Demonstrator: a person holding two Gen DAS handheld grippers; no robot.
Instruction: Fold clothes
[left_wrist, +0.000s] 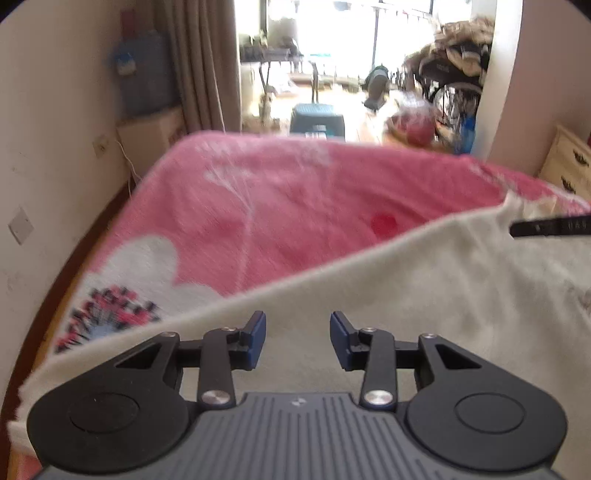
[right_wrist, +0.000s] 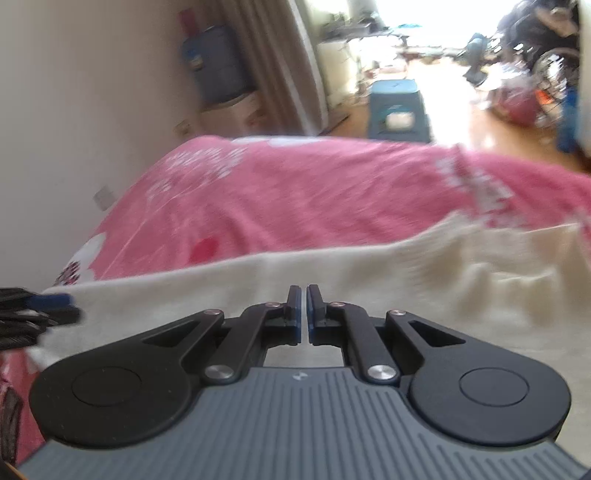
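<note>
Cream garment (left_wrist: 424, 295) spread on a pink blanket (left_wrist: 295, 206) covering a bed, seen from both grippers.

Both views are motion-blurred, so the garment's type, seams and weave cannot be made out; its near part is hidden under the gripper bodies, and its right side runs out of frame. Its far edge crosses the blanket diagonally, leaving a broad bare stretch of pink beyond; a wall (left_wrist: 55, 147) runs close along the bed's left side. The cloth is pale, soft-looking, with low wrinkles to the right. The left gripper (left_wrist: 297, 339) hovers over it with jaws wide apart, nothing between them. The right gripper (right_wrist: 303, 314) has its jaws drawn nearly together, a thin slit showing; whether cloth is pinched cannot be told.
</note>
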